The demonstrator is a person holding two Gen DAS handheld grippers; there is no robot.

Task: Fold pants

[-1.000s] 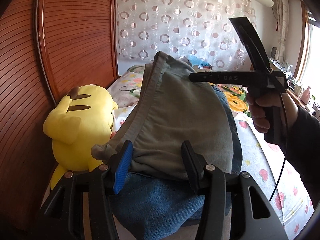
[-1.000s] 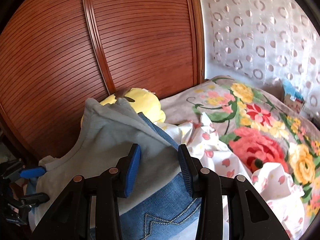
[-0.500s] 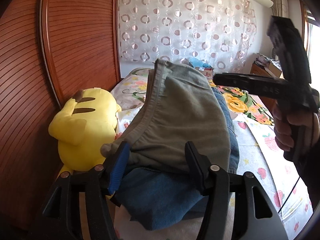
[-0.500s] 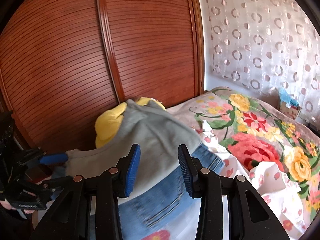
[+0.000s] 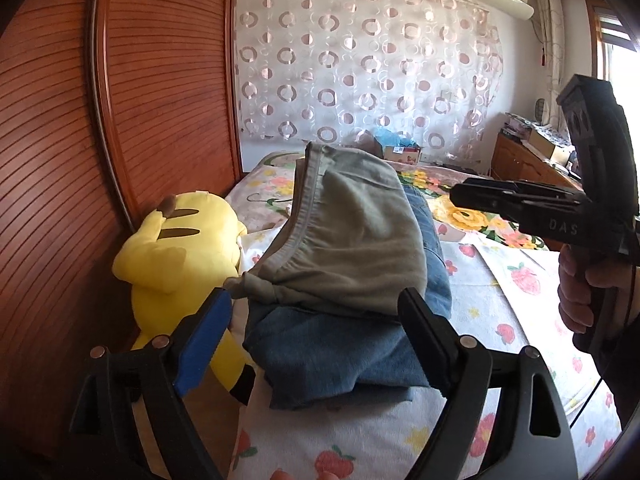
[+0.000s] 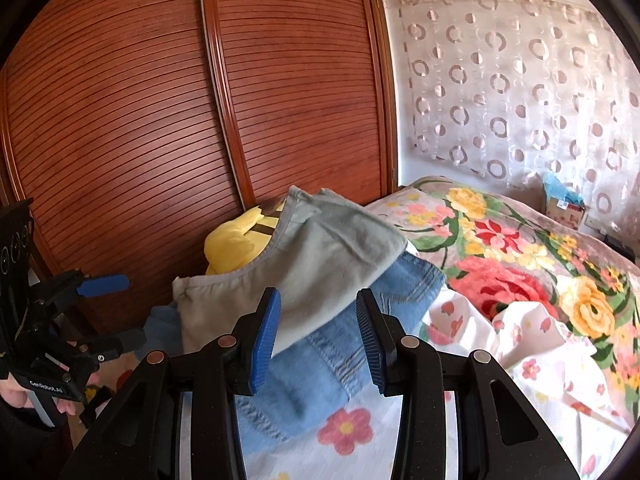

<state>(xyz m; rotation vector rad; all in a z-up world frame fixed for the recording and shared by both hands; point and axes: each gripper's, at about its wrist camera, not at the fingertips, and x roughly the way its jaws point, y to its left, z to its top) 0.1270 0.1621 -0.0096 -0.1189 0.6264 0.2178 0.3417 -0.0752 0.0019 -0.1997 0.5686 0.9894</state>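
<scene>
Pants (image 5: pixel 352 248) lie folded just beyond both grippers' open, empty fingers (image 5: pixel 204 340).

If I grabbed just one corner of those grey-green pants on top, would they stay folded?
Probably not. The grey-green pants look like soft cloth, draping and curving over the blue jeans, so a lifted corner would likely let the rest sag open. Their edge bunches in wrinkles, so it is floppy. They look light, and might slide off the jeans if pushed.
</scene>
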